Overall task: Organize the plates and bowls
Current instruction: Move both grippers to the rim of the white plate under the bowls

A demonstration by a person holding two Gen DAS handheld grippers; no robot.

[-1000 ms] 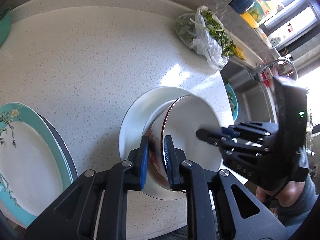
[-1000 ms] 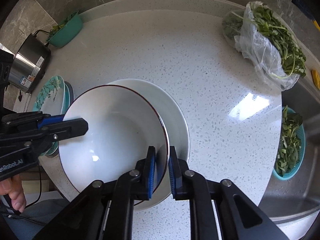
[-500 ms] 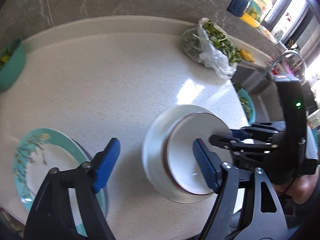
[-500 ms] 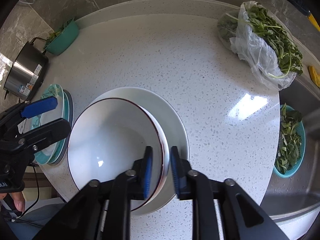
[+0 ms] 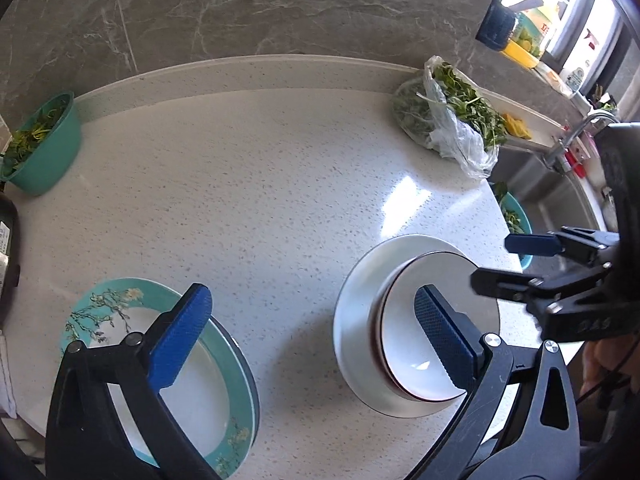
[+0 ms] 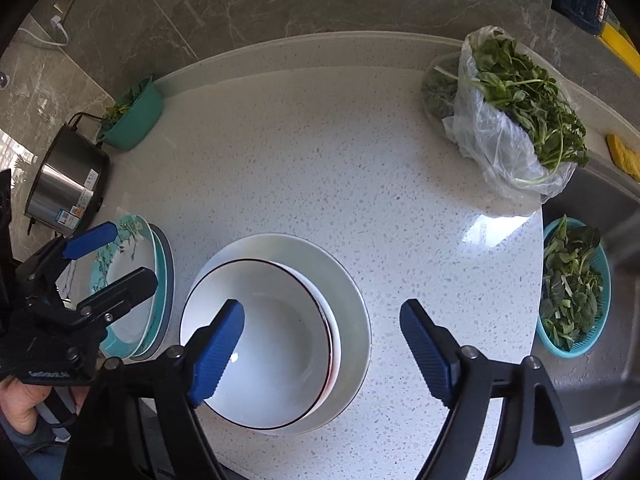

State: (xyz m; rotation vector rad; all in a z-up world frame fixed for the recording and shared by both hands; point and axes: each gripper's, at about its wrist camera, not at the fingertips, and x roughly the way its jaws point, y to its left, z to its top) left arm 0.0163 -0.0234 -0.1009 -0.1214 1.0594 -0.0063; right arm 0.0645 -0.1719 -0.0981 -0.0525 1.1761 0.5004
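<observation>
Both grippers hang spread and empty over a red-rimmed bowl (image 6: 260, 344) now nested in a white bowl (image 6: 352, 304) near the table's (image 5: 260, 184) front edge; the jaws of the left gripper (image 5: 308, 320) and right gripper (image 6: 320, 344) have just been opening, with nothing pinched. The stack sits close to that edge and could be knocked off by a low fingertip. Floral plates (image 5: 120, 300) crowd its left; behind it, open table

both grippers (image 5: 312, 326) (image 6: 322, 346) opened, releasing the bowl (image 6: 260, 344)
</observation>
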